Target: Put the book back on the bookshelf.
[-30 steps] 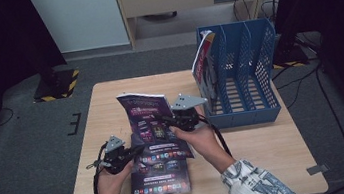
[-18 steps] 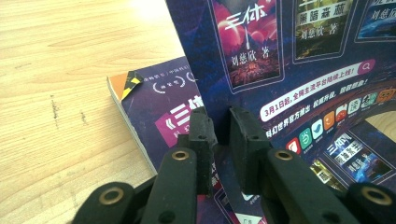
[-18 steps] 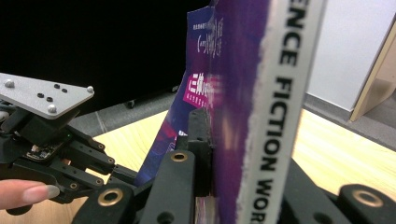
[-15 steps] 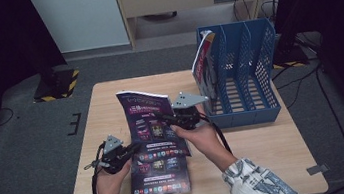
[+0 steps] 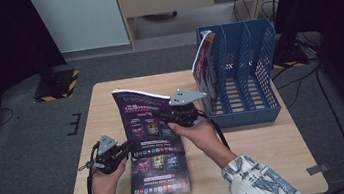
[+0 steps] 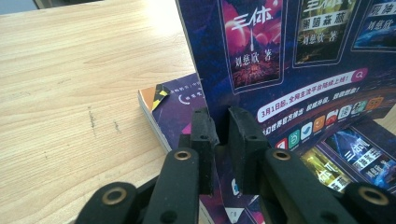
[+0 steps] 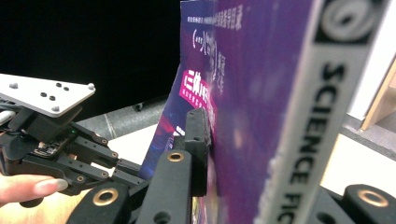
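A purple magazine (image 5: 143, 117) stands tilted up off the table, held by both grippers. My left gripper (image 5: 127, 148) (image 6: 223, 135) is shut on its lower left edge, one pad on each side of the cover. Higher up, my right gripper (image 5: 166, 118) (image 7: 233, 154) is shut on its right edge by the spine; one pad (image 7: 198, 135) presses the cover and the other is hidden behind the magazine. A second purple magazine (image 5: 163, 176) (image 6: 170, 109) lies flat on the table beneath it.
A blue file rack (image 5: 251, 79) stands at the table's right back, with a magazine (image 5: 205, 67) upright in its leftmost slot. Bare wooden table (image 5: 268, 150) lies to the right of the hands and at the left (image 6: 70, 93).
The right gripper and the magazine's top edge have risen slightly. The left hand has hardly moved.
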The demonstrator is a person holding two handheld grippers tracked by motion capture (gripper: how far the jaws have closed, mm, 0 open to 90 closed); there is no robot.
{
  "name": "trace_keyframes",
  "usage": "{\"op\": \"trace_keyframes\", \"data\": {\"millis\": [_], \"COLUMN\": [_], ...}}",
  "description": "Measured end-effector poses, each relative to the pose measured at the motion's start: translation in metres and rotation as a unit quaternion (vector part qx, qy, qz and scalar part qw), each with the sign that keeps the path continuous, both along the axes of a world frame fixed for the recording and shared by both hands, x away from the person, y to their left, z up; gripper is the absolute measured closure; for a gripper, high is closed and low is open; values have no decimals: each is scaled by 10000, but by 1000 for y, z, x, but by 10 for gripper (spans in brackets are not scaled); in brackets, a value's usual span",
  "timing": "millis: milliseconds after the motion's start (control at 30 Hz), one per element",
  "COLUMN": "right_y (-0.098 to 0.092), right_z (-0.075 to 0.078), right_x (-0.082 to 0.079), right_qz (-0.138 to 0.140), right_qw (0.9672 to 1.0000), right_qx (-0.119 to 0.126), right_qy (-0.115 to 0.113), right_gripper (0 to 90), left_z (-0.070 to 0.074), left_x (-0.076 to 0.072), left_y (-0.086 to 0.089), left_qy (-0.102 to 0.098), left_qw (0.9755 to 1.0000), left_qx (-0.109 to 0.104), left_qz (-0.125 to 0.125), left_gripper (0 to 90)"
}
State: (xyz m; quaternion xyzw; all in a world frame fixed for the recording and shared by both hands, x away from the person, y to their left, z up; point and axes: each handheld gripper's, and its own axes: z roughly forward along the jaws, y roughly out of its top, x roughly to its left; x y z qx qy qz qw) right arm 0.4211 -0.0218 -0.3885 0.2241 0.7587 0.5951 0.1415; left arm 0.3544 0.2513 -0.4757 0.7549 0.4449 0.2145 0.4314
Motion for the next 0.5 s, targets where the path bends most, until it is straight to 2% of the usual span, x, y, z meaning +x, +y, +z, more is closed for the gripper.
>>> {"op": "trace_keyframes", "data": {"millis": [167,500], "right_y": [0,0], "right_z": [-1,4], "right_x": [1,4], "right_qz": [87,215], "right_qw": [9999,9997], "right_qx": [99,89], "right_qy": [33,-28], "right_gripper": [757,739], "left_z": [-1,-1], "left_x": [-1,-1], "left_y": [-1,0], "left_qy": [-17,-19], "left_qw": [10000,10000], "left_qx": [-36,-38], "left_qz": [47,42], "left_gripper": [803,803]}}
